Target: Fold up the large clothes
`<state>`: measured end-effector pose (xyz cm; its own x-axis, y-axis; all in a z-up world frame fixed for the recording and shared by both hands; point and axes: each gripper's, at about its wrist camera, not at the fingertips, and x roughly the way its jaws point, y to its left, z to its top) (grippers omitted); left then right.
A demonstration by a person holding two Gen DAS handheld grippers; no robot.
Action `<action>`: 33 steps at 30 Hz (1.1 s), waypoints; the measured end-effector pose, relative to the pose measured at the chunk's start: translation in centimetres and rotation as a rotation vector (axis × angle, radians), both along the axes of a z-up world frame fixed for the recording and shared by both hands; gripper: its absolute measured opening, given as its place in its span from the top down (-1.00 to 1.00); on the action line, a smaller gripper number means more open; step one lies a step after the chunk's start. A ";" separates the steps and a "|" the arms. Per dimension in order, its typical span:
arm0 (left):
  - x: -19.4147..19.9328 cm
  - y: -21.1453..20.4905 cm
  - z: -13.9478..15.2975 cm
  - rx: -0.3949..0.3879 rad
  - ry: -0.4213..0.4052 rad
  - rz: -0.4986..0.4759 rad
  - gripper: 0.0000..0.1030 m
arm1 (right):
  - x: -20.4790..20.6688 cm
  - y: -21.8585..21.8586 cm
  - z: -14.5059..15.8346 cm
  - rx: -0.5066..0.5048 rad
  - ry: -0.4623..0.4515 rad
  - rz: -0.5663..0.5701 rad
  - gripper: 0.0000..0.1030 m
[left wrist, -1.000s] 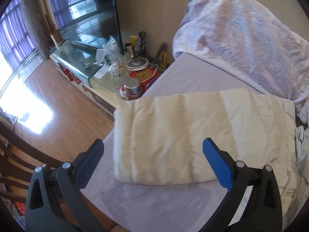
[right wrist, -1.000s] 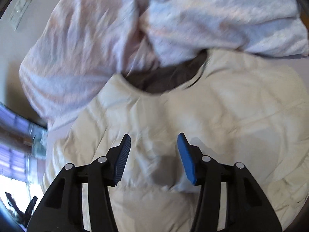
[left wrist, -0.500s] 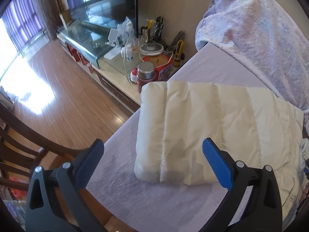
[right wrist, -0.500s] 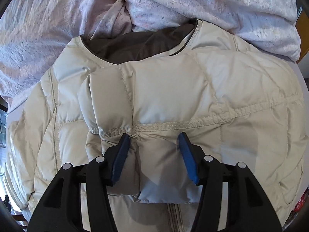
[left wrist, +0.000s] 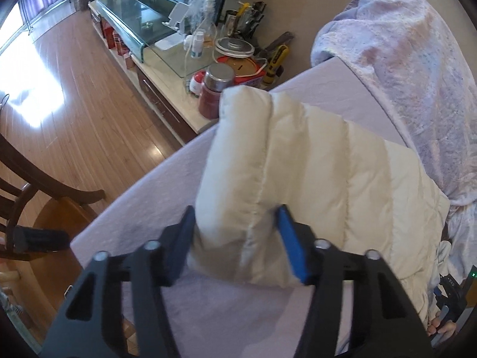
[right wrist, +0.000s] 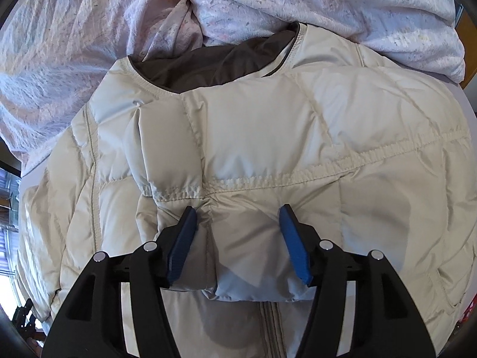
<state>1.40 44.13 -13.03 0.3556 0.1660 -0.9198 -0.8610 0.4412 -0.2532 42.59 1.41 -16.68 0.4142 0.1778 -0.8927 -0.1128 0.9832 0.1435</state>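
One cream puffer jacket [left wrist: 313, 164] lay on the lilac-sheeted bed [left wrist: 244, 313], its quilted hem end reaching toward 11 o'clock in the left wrist view and its body running back toward 4 o'clock. The left gripper [left wrist: 237, 235] had its two blue-padded fingers [left wrist: 290, 247] closed partway on the near corner of that hem end, both pads touching the padding, which bulged between them. In the right wrist view the same jacket [right wrist: 268, 137] filled the frame, with its grey-lined collar at 12 o'clock and one zipper [right wrist: 269, 325] running down at 6 o'clock. The right gripper [right wrist: 237, 238] also stood partly closed, its two fingers [right wrist: 293, 247] pressing either side of a folded sleeve end lying across the chest, just below a gathered seam. One rumpled pale floral duvet [right wrist: 268, 3] was heaped past the collar from 9 to 2 o'clock, touching the jacket; in the left view it [left wrist: 417, 68] rose at 1 to 3 o'clock. Beside the bed at 11 to 12 o'clock sat one low cabinet [left wrist: 167, 89] crowded with things: one steel-lidded jar [left wrist: 216, 89], one red tin [left wrist: 247, 70], one yellow tool [left wrist: 275, 59], and several bottles too jumbled to count. One wooden chair [left wrist: 35, 197] stood at 9 o'clock on the wood floor [left wrist: 74, 104].
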 end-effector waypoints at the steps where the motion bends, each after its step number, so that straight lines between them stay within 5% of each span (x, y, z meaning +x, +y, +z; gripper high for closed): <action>1: 0.1 -0.1 0.0 0.000 -0.002 -0.002 0.15 | -0.2 -0.3 0.0 0.002 0.000 0.002 -0.18; 5: 0.6 -0.5 0.6 0.009 -0.030 -0.012 0.66 | -0.7 -0.7 0.1 0.009 0.003 0.011 -0.20; 7: 1.2 -0.9 1.4 0.028 -0.029 -0.022 0.73 | -0.9 -0.9 0.1 0.014 0.005 0.017 -0.21; 20: 8.0 -5.3 11.7 0.174 -0.212 -0.181 0.78 | -2.9 -3.8 1.5 0.107 0.022 0.077 -0.49; 26: 13.8 -11.1 16.4 0.199 -0.314 -0.348 0.78 | -4.0 -5.9 3.2 0.111 0.000 0.118 -0.59; 33: 20.5 -20.6 18.1 0.207 -0.356 -0.559 0.78 | -5.5 -10.2 4.4 0.126 -0.028 0.117 -0.61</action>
<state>21.90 23.48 5.05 0.7132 0.0288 -0.7003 -0.3700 0.8641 -0.3413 37.12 -8.80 -12.25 0.4086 0.3363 -0.8485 -0.2308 0.9375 0.2605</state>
